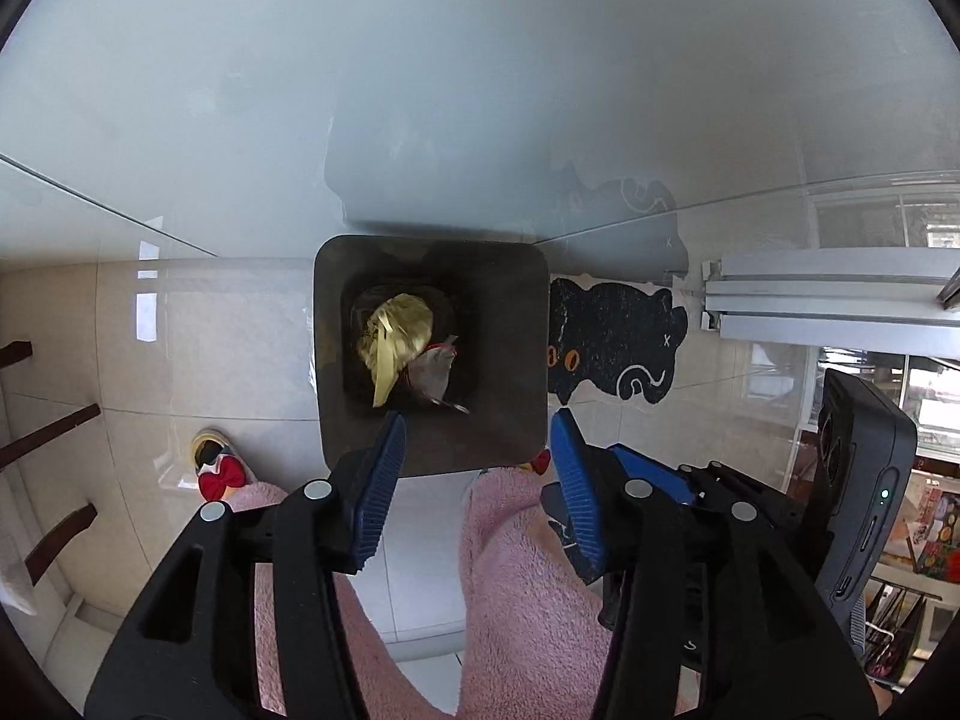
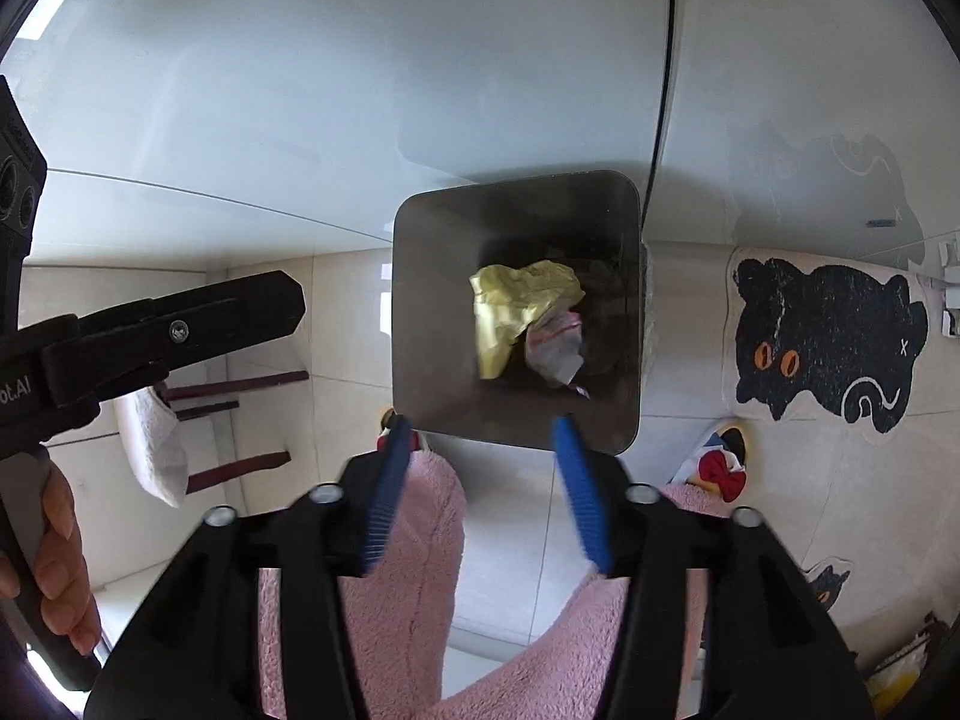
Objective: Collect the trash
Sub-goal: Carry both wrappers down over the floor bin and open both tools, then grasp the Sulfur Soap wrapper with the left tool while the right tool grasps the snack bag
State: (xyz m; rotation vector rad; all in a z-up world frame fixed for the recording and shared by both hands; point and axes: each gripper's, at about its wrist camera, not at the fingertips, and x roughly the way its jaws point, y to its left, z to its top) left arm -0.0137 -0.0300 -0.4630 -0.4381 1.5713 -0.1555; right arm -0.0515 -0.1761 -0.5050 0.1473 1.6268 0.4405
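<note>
Pale floor tiles (image 1: 252, 360) spread beneath a frosted glass bench (image 1: 420, 90) whose edge cuts across both wrist views, and through the glass we see a black cat-shaped rug (image 2: 828, 342) lying at about three o'clock of the bin. We look straight down into a dark square trash bin (image 1: 510, 360) standing on the floor against the bench edge. At its bottom lies a crumpled yellow wrapper (image 2: 516, 306), with a crumpled white wrapper with red print (image 2: 555, 348) touching it at roughly four o'clock. Our left hand-held gripper (image 1: 477, 468) hangs above the bin's near rim, its blue pads spread apart and holding nothing. Our right hand-held gripper (image 2: 483, 474) sits likewise over the near rim, its jaws wide and empty. Pink fleece trouser legs (image 2: 420, 570) fill the lower part of both views, and a slipper with a red bow (image 1: 219, 468) shows at about eight o'clock of the bin.
</note>
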